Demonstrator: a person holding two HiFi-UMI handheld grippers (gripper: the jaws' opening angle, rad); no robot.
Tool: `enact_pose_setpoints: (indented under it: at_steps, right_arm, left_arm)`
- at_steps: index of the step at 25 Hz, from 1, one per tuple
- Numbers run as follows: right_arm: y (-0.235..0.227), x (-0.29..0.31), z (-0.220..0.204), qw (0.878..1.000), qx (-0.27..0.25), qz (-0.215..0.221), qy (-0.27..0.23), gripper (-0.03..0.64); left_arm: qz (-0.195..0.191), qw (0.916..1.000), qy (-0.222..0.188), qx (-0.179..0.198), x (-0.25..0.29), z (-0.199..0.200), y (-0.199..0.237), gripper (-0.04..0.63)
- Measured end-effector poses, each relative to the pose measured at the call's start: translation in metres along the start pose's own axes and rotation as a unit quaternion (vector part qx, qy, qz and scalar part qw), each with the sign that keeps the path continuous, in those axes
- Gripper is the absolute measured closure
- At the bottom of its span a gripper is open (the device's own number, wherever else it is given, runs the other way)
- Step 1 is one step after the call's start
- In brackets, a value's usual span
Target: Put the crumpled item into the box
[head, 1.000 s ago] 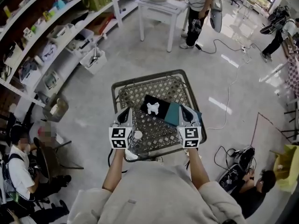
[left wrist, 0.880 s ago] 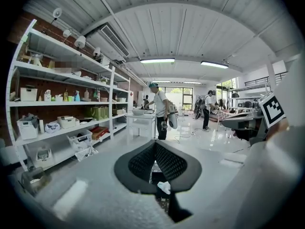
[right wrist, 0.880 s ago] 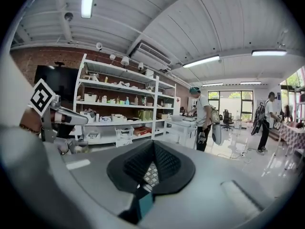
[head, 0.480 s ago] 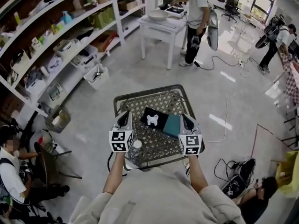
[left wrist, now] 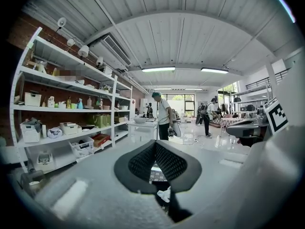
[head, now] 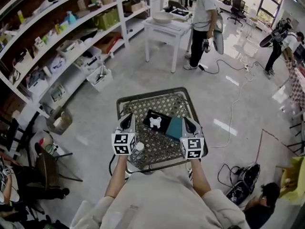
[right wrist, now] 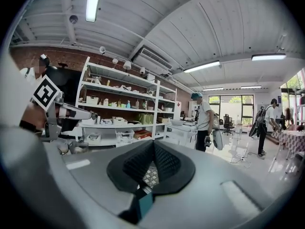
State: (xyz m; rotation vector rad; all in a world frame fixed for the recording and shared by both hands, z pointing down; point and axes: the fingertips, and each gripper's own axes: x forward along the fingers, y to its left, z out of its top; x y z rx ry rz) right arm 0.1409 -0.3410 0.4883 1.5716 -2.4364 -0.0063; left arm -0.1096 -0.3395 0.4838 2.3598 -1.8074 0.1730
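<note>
A white crumpled item [head: 155, 122] lies on a flat black box [head: 148, 114] on the metal lattice table [head: 143, 94]. A teal box [head: 174, 128] lies right beside the black one. My left gripper [head: 127, 119] is held above the table's near left part, its jaws shut with nothing in them. My right gripper [head: 187, 122] hovers at the near right, beside the teal box, also shut and holding nothing. In the left gripper view the crumpled item [left wrist: 164, 194] shows below the closed left gripper [left wrist: 155, 144]. In the right gripper view the teal box [right wrist: 145, 203] shows below the closed right gripper [right wrist: 152, 143].
A small white bottle [head: 139, 148] stands on the table near my left gripper. Loaded shelves [head: 57, 46] run along the left. A person [head: 200, 23] stands at a white table [head: 167, 25] behind. Cables [head: 233, 94] cross the floor; another person [head: 262, 199] crouches at lower right.
Both grippers have lifted a little above the table's near edge, and the head view has tilted up. The crumpled item and the boxes lie where they were.
</note>
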Motion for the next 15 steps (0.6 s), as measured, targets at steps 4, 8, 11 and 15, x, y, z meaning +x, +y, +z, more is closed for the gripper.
enact_pose_setpoints:
  at_steps: [4, 8, 11, 15]
  right_arm:
    - [0.0042, 0.0024, -0.0008, 1.0, -0.003, 0.008, 0.003, 0.618]
    - [0.0079, 0.005, -0.0006, 1.0, -0.006, 0.011, 0.006, 0.618]
    - [0.0073, 0.0054, -0.001, 1.0, -0.01, 0.011, 0.008, 0.618]
    - [0.008, 0.0067, -0.0027, 1.0, -0.013, 0.015, 0.004, 0.618]
  left_arm:
    - [0.005, 1.0, 0.001, -0.001, -0.0027, -0.0016, 0.0033, 0.589]
    - [0.008, 1.0, 0.003, -0.004, -0.0033, -0.0027, 0.0088, 0.59]
    - [0.007, 0.9999, 0.006, -0.005, -0.0023, -0.0048, 0.0075, 0.589]
    - [0.006, 0.9999, 0.01, -0.005, -0.0001, -0.0103, 0.0037, 0.589]
